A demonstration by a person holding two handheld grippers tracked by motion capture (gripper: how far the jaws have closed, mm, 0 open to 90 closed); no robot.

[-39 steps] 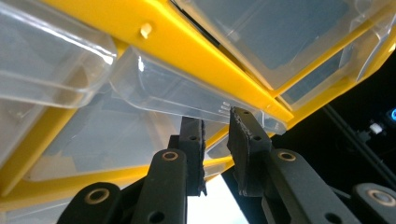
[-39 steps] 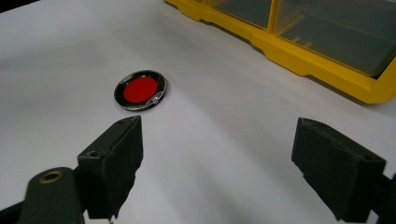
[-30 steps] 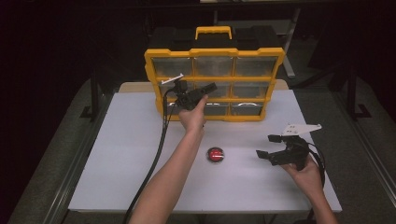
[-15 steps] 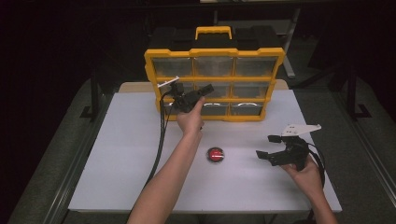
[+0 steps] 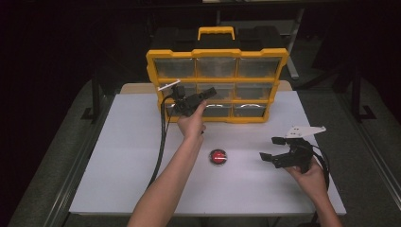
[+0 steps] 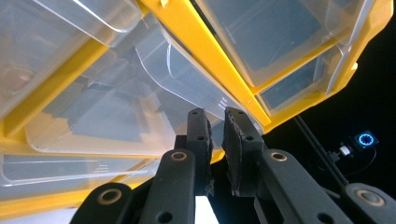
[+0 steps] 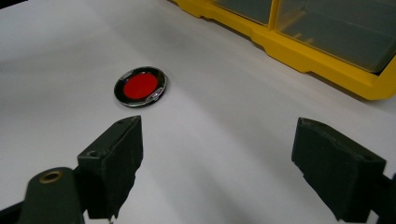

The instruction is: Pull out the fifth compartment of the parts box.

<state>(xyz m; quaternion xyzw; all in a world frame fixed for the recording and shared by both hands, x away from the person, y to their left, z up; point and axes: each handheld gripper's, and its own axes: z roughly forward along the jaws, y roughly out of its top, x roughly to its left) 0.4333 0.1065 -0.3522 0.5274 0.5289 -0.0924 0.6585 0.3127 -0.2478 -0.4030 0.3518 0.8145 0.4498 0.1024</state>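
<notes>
Clear drawer (image 6: 140,107): we have it in the middle column of the yellow organiser (image 5: 217,82), and in the left gripper view its lip juts toward us, out of line with the bins around it, which we read as part-way open.
Left gripper (image 5: 191,100): we hold it up against the cabinet front; its jaws stand close together with a thin gap, their tips at the drawer's lip, and we cannot tell for sure whether plastic is pinched between them.
What has just changed: over the last second our left hand (image 5: 193,122) has shifted a little along the cabinet front, the gripper tilting slightly, while everything else lies as before. We judge that the pull on the drawer is under way rather than finished.
Red disc (image 5: 218,157): it lies flat on the white table (image 5: 123,156), between our two arms, well apart from the organiser and untouched.
Right gripper (image 5: 279,153): we keep it low over the table to the right of the disc, jaws wide apart and empty; in the right gripper view the disc sits just beyond the left jaw.
What it means: once the drawer is far enough out, we expect the waiting right gripper to take the disc and carry it to that drawer.
</notes>
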